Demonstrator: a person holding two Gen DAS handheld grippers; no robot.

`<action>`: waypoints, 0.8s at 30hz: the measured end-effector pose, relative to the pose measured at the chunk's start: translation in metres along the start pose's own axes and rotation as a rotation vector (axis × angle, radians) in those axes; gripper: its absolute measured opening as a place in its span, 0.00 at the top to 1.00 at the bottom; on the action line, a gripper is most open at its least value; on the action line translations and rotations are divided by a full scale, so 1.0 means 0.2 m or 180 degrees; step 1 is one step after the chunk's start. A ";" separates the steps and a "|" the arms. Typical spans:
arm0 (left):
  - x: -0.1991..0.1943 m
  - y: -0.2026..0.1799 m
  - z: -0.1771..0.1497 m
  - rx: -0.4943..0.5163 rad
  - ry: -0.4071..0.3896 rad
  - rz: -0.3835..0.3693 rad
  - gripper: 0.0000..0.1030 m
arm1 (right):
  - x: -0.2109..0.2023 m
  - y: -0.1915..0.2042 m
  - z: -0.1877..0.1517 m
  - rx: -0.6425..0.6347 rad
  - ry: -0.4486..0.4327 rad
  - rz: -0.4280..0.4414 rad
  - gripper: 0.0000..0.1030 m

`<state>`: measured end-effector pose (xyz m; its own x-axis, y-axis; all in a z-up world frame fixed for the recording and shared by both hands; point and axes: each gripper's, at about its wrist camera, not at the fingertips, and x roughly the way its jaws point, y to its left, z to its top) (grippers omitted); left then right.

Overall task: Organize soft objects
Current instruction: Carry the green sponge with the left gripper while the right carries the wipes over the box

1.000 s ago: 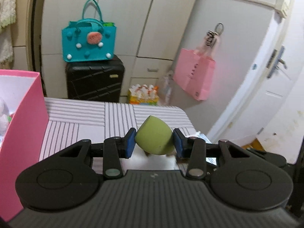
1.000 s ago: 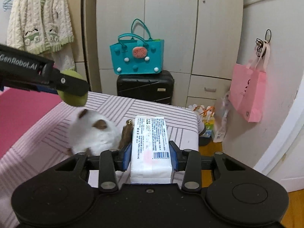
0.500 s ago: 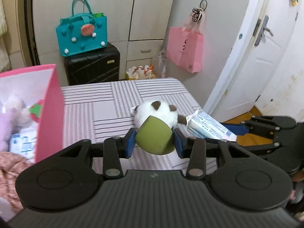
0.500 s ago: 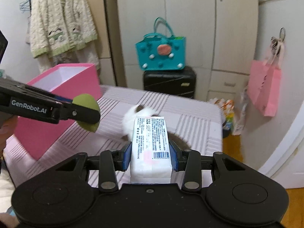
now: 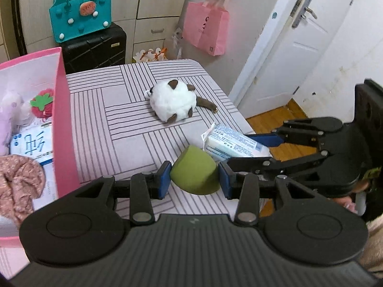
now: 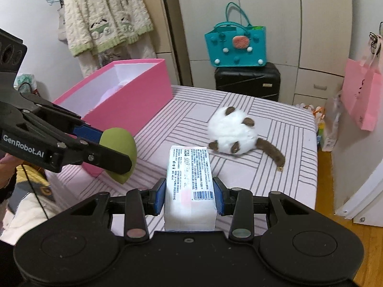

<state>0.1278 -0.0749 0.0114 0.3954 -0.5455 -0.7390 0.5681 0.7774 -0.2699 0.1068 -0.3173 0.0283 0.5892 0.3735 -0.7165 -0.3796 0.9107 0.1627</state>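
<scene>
Both grippers are swinging round from the far wall toward the pink cardboard box [image 6: 134, 100], now in fuller view. Left gripper [image 5: 194, 179] is carrying an olive-green foam sponge [image 5: 195, 175], jaws pinching it; right gripper [image 6: 189, 197] is clamping a white plastic-wrapped tissue pack [image 6: 190, 186]. Box is already holding a strawberry toy [image 5: 42, 105] and another pack. White-and-brown plush animal [image 5: 173, 104] is lying alone on the striped bench [image 5: 115, 119], not yet collected.
</scene>
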 end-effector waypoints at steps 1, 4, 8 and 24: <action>-0.02 0.00 -0.01 0.0035 0.0013 0.0012 0.60 | -0.01 0.01 0.00 -0.0008 0.0013 0.0025 0.56; -0.07 -0.01 -0.02 0.0076 0.0068 0.0025 0.60 | -0.06 0.05 0.00 -0.0059 0.0053 0.0083 0.56; -0.15 0.00 -0.04 0.0134 0.0108 0.0075 0.60 | -0.11 0.12 0.01 -0.0166 0.0107 0.0168 0.56; -0.43 0.12 -0.25 0.0265 0.0178 0.0199 0.60 | -0.15 0.39 0.07 -0.0350 0.0354 0.0641 0.56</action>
<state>0.0718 0.0059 0.0381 0.3923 -0.4766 -0.7867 0.6026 0.7794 -0.1716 0.0692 -0.2554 0.0720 0.4141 0.5182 -0.7483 -0.5602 0.7931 0.2392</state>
